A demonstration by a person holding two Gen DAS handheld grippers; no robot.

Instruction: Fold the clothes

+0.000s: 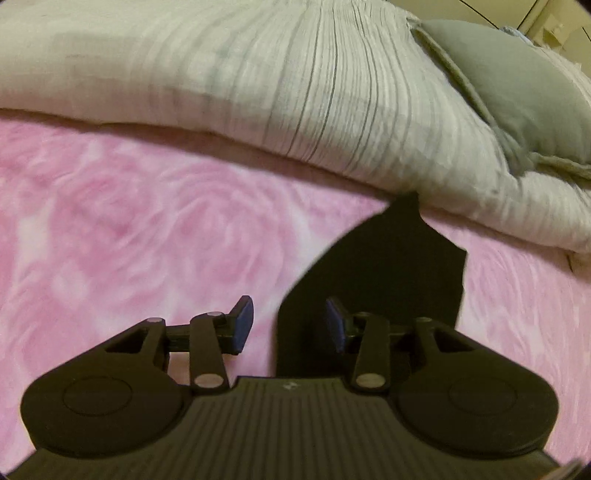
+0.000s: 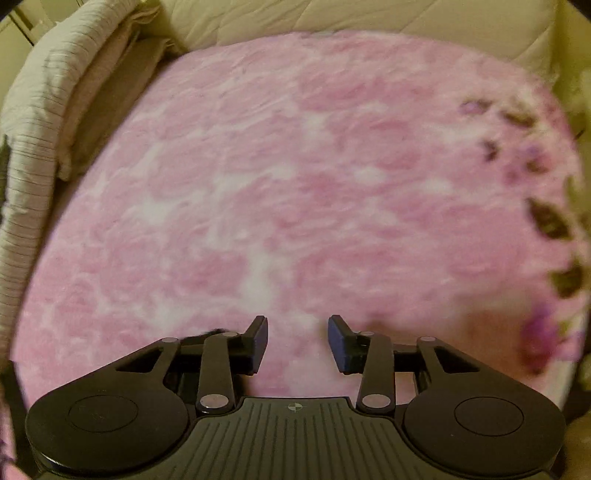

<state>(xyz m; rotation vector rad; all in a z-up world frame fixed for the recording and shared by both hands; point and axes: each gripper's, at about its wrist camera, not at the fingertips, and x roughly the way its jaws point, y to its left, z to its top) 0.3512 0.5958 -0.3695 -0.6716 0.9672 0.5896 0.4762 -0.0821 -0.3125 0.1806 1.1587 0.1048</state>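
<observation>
A black garment [image 1: 384, 269] lies flat on the pink rose-patterned blanket [image 1: 147, 229]. In the left wrist view it reaches from under my gripper toward the striped duvet. My left gripper [image 1: 290, 325] is open and empty, just above the garment's left edge, with its right finger over the cloth. My right gripper [image 2: 297, 343] is open and empty above bare pink blanket [image 2: 295, 184]. A small dark scrap [image 2: 210, 332] shows behind its left finger. I cannot tell what it is. Both views are motion-blurred.
A rumpled beige striped duvet [image 1: 258, 81] borders the blanket at the back, with a grey-green pillow [image 1: 517, 85] at the right. In the right wrist view the duvet [image 2: 44, 129] runs along the left, a quilted cream cover [image 2: 369, 18] lies beyond.
</observation>
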